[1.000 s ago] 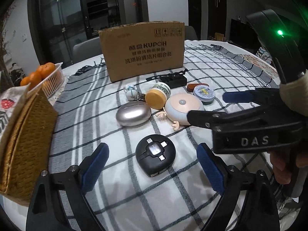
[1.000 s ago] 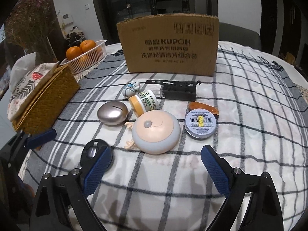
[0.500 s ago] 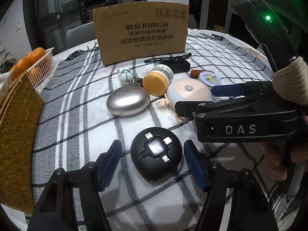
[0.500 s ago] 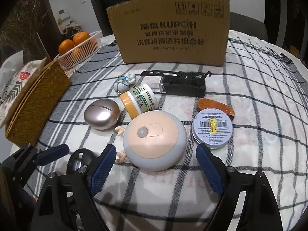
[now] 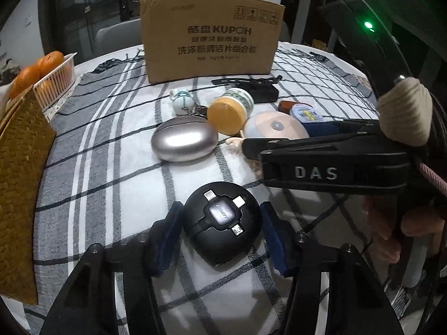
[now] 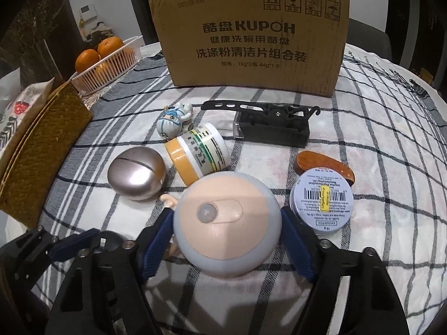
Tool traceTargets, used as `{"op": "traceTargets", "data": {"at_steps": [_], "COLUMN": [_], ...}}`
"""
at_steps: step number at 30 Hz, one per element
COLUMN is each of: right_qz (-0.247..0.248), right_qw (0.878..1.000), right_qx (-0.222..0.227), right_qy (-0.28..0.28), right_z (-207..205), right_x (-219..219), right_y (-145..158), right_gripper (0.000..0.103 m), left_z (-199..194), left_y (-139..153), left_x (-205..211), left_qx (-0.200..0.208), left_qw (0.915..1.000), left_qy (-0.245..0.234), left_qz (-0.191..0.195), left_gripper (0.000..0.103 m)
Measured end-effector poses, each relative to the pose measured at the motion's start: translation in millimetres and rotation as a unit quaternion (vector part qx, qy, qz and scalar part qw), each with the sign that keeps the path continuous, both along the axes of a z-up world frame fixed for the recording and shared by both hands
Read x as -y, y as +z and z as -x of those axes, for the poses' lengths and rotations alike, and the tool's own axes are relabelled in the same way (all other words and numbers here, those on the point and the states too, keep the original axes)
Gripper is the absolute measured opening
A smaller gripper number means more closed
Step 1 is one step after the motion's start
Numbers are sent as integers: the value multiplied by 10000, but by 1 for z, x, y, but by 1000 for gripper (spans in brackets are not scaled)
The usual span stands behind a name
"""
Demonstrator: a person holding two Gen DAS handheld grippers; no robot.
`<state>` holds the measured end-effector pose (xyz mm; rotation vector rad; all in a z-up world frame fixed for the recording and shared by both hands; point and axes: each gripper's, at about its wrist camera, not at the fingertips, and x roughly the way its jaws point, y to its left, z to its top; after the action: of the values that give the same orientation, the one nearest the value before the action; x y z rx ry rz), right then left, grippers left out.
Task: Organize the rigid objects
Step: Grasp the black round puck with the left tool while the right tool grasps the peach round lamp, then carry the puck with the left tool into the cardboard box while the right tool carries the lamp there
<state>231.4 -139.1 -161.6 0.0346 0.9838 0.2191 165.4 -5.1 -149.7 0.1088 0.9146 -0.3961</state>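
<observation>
My left gripper (image 5: 222,231) has its blue pads against both sides of a round black cable holder (image 5: 222,222) lying on the checked tablecloth. My right gripper (image 6: 227,240) has its pads against both sides of a round peach and grey night light (image 6: 226,220). Both objects still rest on the cloth. The right gripper also crosses the left wrist view (image 5: 321,167). Behind lie a silver oval case (image 6: 137,177), a yellow-lidded jar (image 6: 198,155), a small figurine keychain (image 6: 173,120), a round tin (image 6: 321,205), a brown oval piece (image 6: 325,167) and a black tool (image 6: 268,124).
A cardboard box (image 6: 251,36) stands upright at the back of the table. A woven basket (image 6: 36,150) sits at the left edge, with a white basket of oranges (image 6: 107,61) behind it.
Both grippers moved forward and down and closed in. The left pads went from wide apart to touching the cable holder; the right pads closed onto the night light.
</observation>
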Motion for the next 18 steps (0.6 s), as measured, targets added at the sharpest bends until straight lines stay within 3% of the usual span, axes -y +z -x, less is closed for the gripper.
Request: {"op": "traceTargets", "data": {"at_steps": [9,18], "right_qz": [-77,-99], "right_qw": [9999,9989], "right_qx": [46,342], "right_qy": [-113,-315], "right_z": [9,24], "right_x": [7,15], "right_y": [11,41], "right_gripper": [75,75], "left_z": [0,2], "left_y": [11,51], "left_x": [-12,-19], "left_qx": [-51,377], "left_qw": [9991,9956], "left_qy": [417,844], "left_qz": [49,124], "left_gripper": [55,55]}}
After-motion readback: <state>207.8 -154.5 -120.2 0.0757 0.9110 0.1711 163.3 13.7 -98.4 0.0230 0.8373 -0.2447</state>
